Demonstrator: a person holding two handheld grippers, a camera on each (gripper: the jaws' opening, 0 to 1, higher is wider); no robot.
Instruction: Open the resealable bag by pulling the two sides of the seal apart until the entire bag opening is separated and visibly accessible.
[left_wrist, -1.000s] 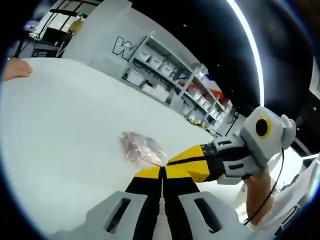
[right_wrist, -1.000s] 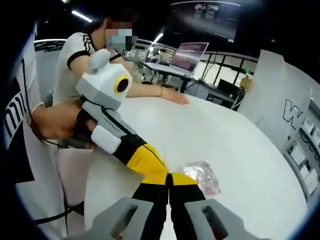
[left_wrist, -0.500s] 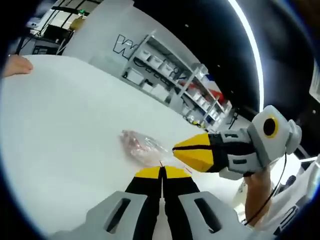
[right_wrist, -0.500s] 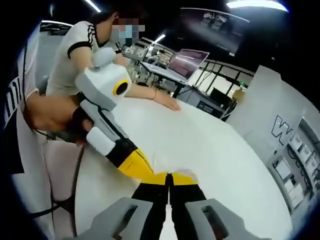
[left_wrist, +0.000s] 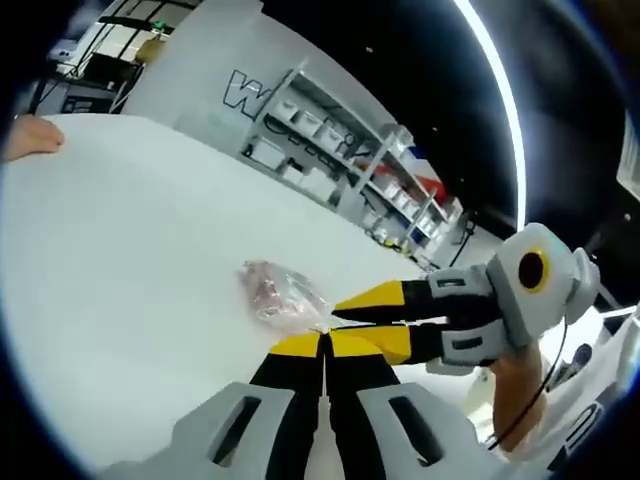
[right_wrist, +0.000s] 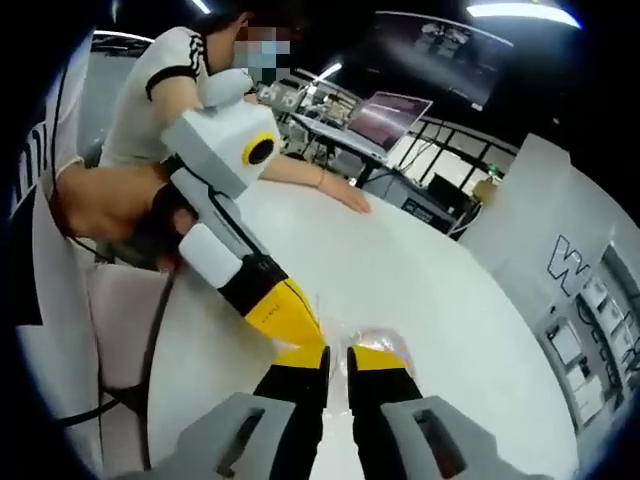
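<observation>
The clear resealable bag (left_wrist: 279, 297) lies crumpled on the white table (left_wrist: 120, 230), with something pinkish inside. My left gripper (left_wrist: 325, 342) has its yellow-tipped jaws shut on the bag's near edge. My right gripper (left_wrist: 346, 322) reaches in from the right, its jaws a little apart around that same edge, just above the left tips. In the right gripper view, my right gripper (right_wrist: 338, 352) shows a narrow gap between its fingers, with bag film (right_wrist: 368, 337) just beyond. My left gripper (right_wrist: 304, 338) slants in from the left there, its tip touching the bag.
A person in a white shirt (right_wrist: 160, 90) sits at the table's far side, one hand (right_wrist: 345, 198) resting on it. A laptop (right_wrist: 385, 110) and desks stand behind. Shelving (left_wrist: 330, 140) and a white lettered panel (left_wrist: 200, 70) lie beyond the table edge.
The right gripper, shut one second ago, rose off the left tips, then came back down beside them with its jaws now parted. The left gripper has stayed shut on the bag.
</observation>
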